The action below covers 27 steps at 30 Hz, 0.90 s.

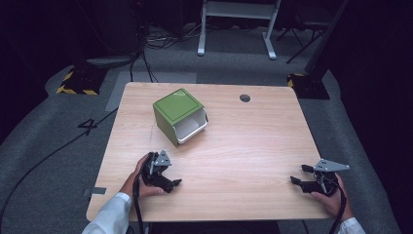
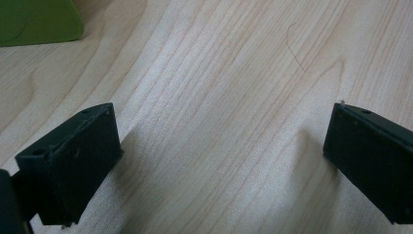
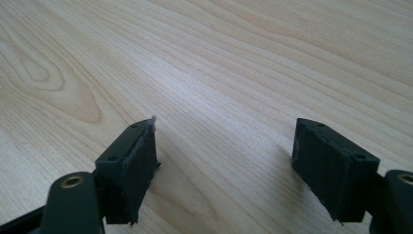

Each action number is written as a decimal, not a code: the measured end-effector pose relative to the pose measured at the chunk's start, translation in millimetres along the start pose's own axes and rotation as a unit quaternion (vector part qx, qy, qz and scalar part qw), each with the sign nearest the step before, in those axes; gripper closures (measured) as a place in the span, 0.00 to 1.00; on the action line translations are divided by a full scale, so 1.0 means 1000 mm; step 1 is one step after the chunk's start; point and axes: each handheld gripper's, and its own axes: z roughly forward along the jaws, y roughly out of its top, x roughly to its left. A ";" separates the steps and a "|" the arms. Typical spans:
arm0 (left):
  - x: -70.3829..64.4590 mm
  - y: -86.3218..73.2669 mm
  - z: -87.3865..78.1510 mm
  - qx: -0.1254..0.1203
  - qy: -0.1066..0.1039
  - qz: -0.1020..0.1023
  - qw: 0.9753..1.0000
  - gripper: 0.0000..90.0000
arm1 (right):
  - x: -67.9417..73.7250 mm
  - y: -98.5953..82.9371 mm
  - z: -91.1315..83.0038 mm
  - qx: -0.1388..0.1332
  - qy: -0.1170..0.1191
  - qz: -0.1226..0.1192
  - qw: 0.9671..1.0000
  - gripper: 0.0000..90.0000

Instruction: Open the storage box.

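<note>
Left gripper (image 1: 171,176) jaws apart, right gripper (image 1: 298,174) jaws apart, unlabelled green box (image 1: 179,116) on wooden table (image 1: 243,146)

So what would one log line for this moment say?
left gripper: open, empty | right gripper: open, empty | green box: on table, untouched

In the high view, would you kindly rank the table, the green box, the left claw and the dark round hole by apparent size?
1. Table
2. Green box
3. Left claw
4. Dark round hole
</note>
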 end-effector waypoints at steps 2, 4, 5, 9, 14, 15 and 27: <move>0.000 0.000 0.000 0.000 0.000 0.000 1.000 0.00 | 0.000 0.000 0.000 0.000 0.000 0.000 1.000 0.27; 0.000 0.000 0.000 0.001 0.001 0.000 1.000 0.00 | 0.000 0.000 0.000 0.000 0.001 0.001 1.000 0.27; 0.000 0.001 0.000 0.002 0.001 0.000 1.000 0.01 | 0.000 0.000 0.000 0.000 0.001 0.001 1.000 0.27; -0.001 0.002 -0.001 0.007 0.000 -0.001 1.000 0.04 | 0.000 0.000 0.000 0.000 0.001 0.001 1.000 0.27; -0.007 0.008 -0.004 0.005 -0.022 0.015 1.000 0.22 | 0.000 0.000 0.000 0.000 0.001 0.001 1.000 0.27; -0.009 0.013 -0.004 0.001 -0.022 0.014 1.000 0.22 | 0.000 0.000 0.000 0.000 0.001 0.001 1.000 0.27; -0.023 0.057 -0.012 -0.052 0.008 0.050 0.997 0.26 | 0.000 0.000 0.000 0.000 0.000 0.001 1.000 0.27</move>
